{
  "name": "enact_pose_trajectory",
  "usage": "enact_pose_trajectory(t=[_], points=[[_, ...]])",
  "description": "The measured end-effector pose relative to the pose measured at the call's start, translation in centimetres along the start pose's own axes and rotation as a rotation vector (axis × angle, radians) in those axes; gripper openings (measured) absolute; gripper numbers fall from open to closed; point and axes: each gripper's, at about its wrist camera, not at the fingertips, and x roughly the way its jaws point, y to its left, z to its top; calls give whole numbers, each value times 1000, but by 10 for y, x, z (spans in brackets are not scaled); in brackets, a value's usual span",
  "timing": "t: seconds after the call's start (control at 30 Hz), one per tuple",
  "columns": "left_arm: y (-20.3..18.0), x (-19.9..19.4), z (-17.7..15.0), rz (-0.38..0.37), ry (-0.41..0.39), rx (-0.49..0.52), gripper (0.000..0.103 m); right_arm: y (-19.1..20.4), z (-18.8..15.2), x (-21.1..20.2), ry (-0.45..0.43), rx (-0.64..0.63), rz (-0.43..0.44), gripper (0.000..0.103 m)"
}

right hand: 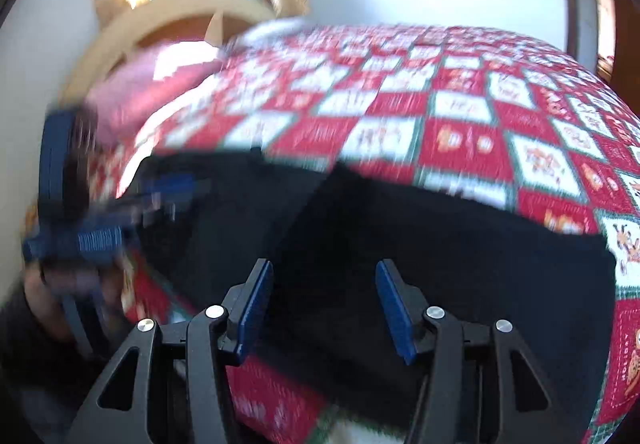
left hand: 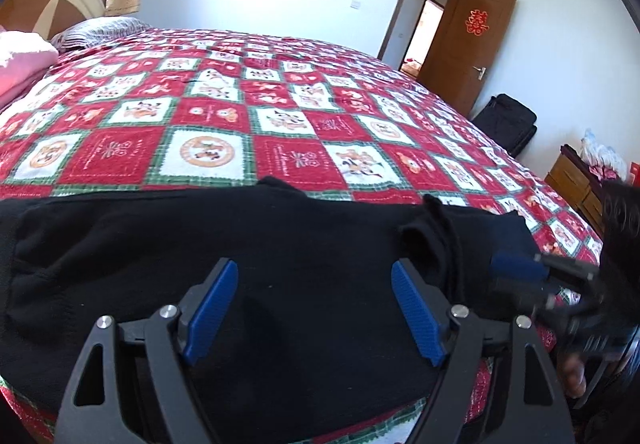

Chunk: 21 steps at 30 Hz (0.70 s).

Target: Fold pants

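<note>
Black pants (left hand: 224, 256) lie across the near edge of the bed, folded into a broad band; they also show in the right wrist view (right hand: 440, 252). My left gripper (left hand: 314, 284) is open and empty, just above the middle of the pants. My right gripper (right hand: 324, 284) is open and empty above the pants near the bed's edge; this view is blurred by motion. The right gripper also shows at the right of the left wrist view (left hand: 532, 276). The left gripper shows blurred at the left of the right wrist view (right hand: 132, 208).
A red, white and green checked quilt (left hand: 280, 116) covers the bed. Pink bedding (left hand: 20, 64) and a striped pillow (left hand: 100, 30) lie at the head. A brown door (left hand: 468, 44), a black suitcase (left hand: 508, 124) and a wooden cabinet (left hand: 572, 180) stand at the right.
</note>
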Motion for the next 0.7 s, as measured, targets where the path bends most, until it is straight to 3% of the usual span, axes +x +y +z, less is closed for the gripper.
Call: enact_pose_trajectory(t=[0.13, 0.2, 0.23, 0.27, 0.47, 0.6, 0.7], points=[[3, -3, 1, 12, -8, 5, 82, -6, 25, 19, -34, 56, 2, 56], [6, -4, 1, 16, -8, 2, 82, -8, 30, 40, 8, 71, 17, 56], [7, -4, 1, 16, -6, -1, 82, -10, 29, 58, 74, 77, 28, 56], [8, -3, 0, 18, -4, -3, 82, -9, 28, 64, 73, 66, 16, 56], [15, -3, 2, 35, 15, 3, 82, 7, 26, 57, 28, -25, -25, 61], [34, -26, 14, 131, -31, 46, 82, -3, 26, 31, -41, 31, 10, 61], [67, -46, 21, 217, -55, 20, 82, -5, 29, 12, -85, 32, -2, 61]])
